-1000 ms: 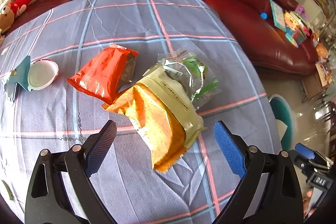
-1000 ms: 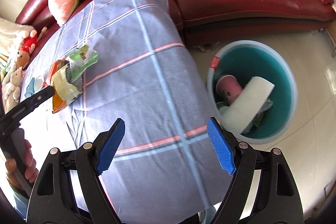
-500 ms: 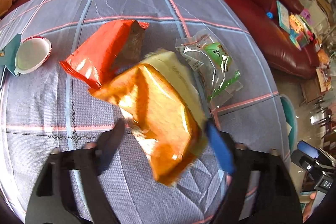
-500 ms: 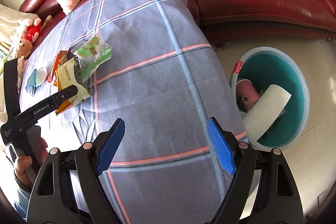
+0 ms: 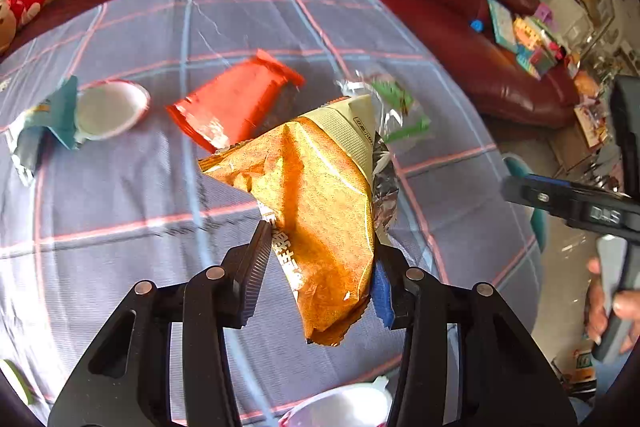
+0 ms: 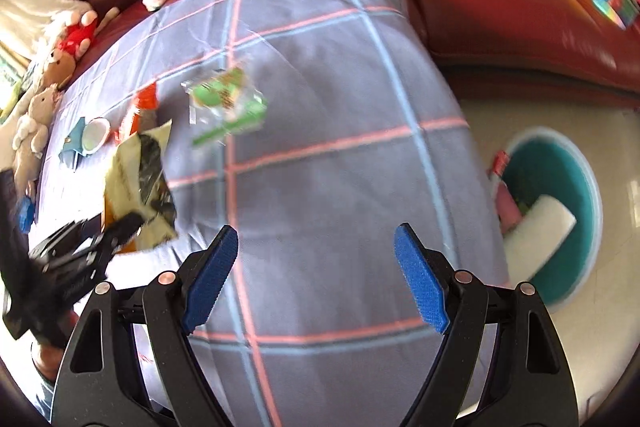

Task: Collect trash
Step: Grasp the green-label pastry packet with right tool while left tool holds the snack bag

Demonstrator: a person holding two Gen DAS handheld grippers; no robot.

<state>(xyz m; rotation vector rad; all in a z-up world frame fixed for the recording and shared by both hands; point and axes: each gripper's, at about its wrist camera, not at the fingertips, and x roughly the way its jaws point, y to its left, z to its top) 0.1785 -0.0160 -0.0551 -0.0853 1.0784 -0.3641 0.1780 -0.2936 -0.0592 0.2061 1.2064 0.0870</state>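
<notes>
While the left gripper (image 5: pixel 320 275) is closing, its jaws flank the lower end of the orange snack bag (image 5: pixel 316 211), apparently to lift it off the tablecloth (image 5: pixel 120 195). Bag sits just right of the red wrapper (image 5: pixel 232 103); long axis runs away from the gripper, cream end far. Right gripper (image 6: pixel 316 275) spread, empty, between bag and teal bin (image 6: pixel 580 187), probably free for the next piece.

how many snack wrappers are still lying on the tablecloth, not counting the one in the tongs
2: the red wrapper mid-cloth, and the clear green-printed wrapper beside it toward the sofa. The held orange bag may hide more.
</notes>
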